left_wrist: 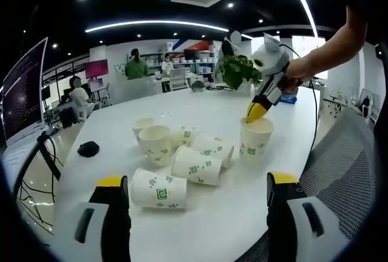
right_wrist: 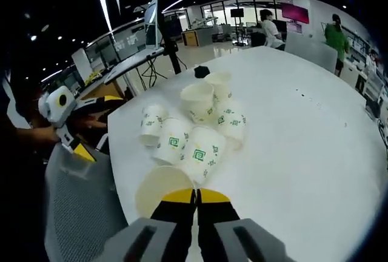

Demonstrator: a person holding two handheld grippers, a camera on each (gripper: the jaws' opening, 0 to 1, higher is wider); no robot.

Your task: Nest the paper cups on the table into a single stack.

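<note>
The upright cup point(left_wrist: 256, 137) stands at three o'clock of the toppled cups point(left_wrist: 182, 165) on the table point(left_wrist: 200, 107). My right fingers point(right_wrist: 195, 198) are pressed together over its mouth, empty; my left fingers point(left_wrist: 197, 192) are wide. Next I need to pick up a lying cup.

Both views face each other across the table point(left_wrist: 200, 110), apparently near, sharing its cups point(right_wrist: 194, 128).

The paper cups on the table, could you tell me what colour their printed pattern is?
Green square-spiral logos on white paper cups, clearest in the right gripper view.
</note>
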